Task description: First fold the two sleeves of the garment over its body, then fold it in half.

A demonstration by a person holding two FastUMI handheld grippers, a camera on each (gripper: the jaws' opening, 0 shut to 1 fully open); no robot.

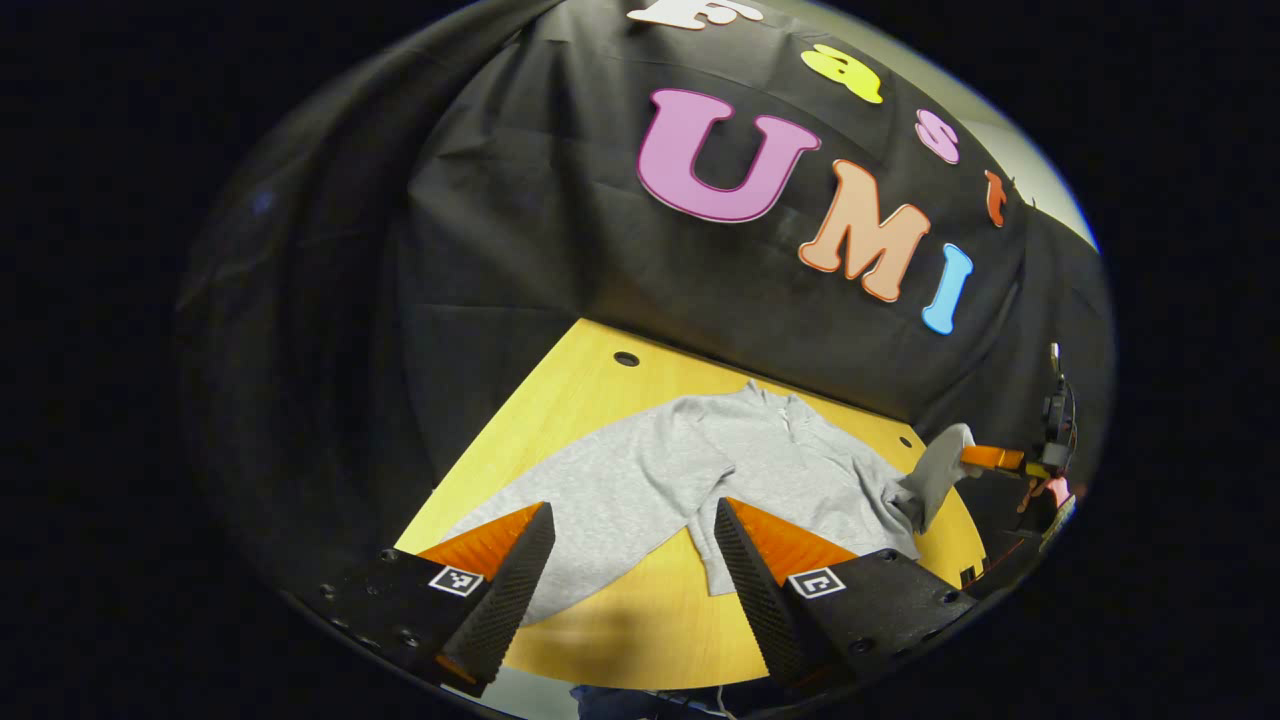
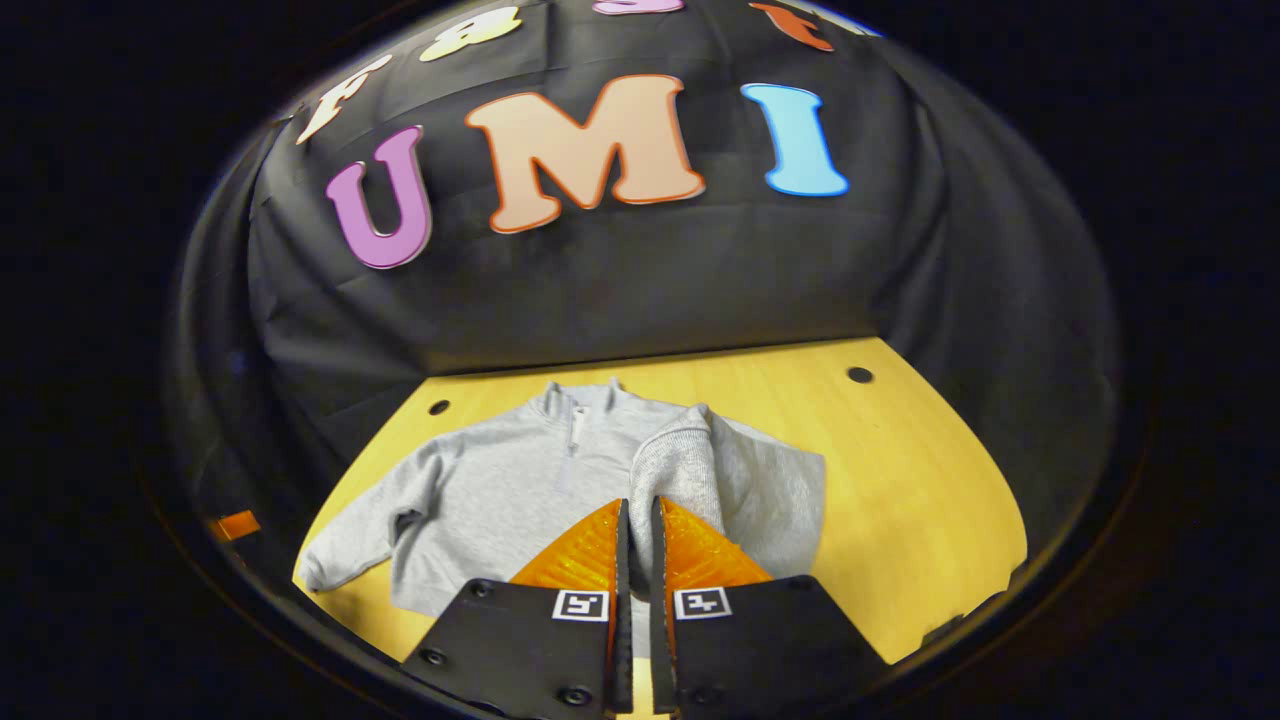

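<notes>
Left gripper view: left tool fingers spread wide, pinching nothing, above the near edge of the yellow tabletop. Grey garment lies flat on it, collar toward the wall, one sleeve stretched out flat toward the near left. Far right, the right tool lifts the other sleeve off the tabletop. Right gripper view: right tool fingers pressed together on that sleeve, pulled over the garment body.
</notes>
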